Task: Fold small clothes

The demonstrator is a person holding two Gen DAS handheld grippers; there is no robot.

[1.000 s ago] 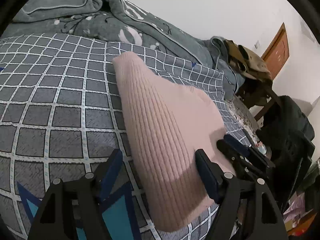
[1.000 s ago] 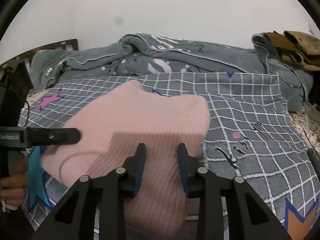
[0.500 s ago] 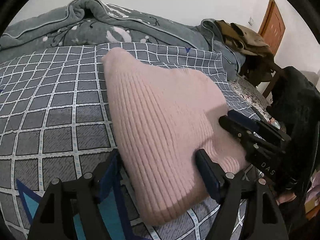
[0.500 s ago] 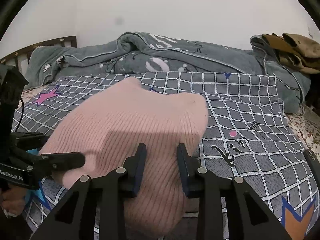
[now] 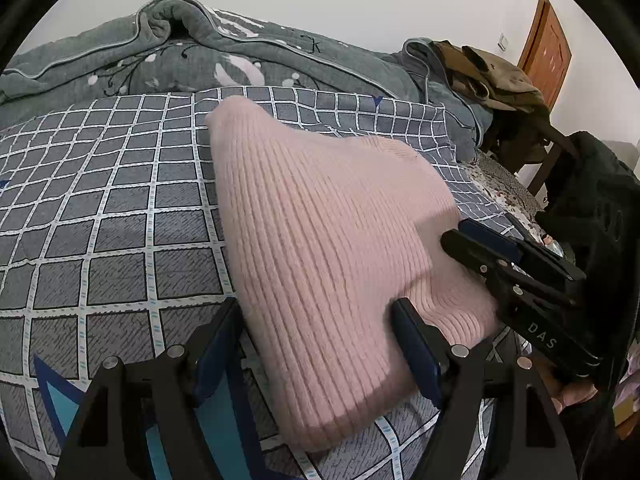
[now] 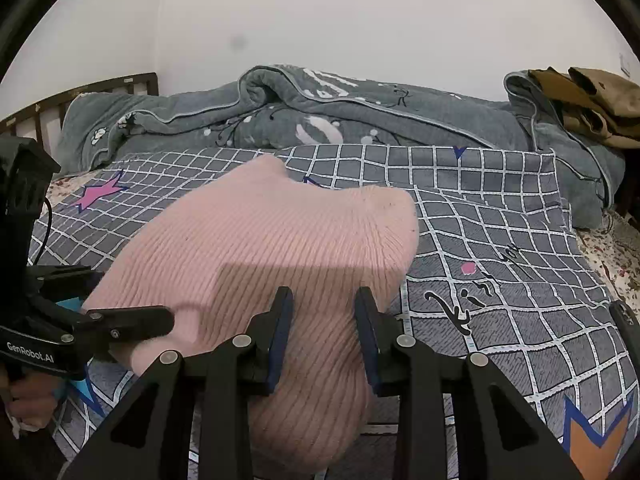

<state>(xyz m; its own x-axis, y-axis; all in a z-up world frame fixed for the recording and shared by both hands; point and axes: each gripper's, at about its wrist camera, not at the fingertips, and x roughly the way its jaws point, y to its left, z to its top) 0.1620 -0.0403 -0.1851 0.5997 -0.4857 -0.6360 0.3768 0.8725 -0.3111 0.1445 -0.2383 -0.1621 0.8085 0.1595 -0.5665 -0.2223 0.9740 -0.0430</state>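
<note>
Two grippers worked the same near edge of one pink ribbed knit garment (image 5: 320,216), which lay on the grey checked bedspread (image 5: 100,208) with its long axis running from the near hem away toward the rumpled grey quilt (image 6: 360,120) at the far side. The left gripper (image 5: 316,332) stood with its jaws wide apart, the near-left corner of the knit between its blue pads but not visibly pinched. The right gripper (image 6: 324,332) straddled a bunched fold at the near-right part of the hem, jaws narrowed; whether the pads actually bit the cloth could not be told. Both sat at the near end, so a fold would likely carry the hem away toward the far, narrower end.
</note>
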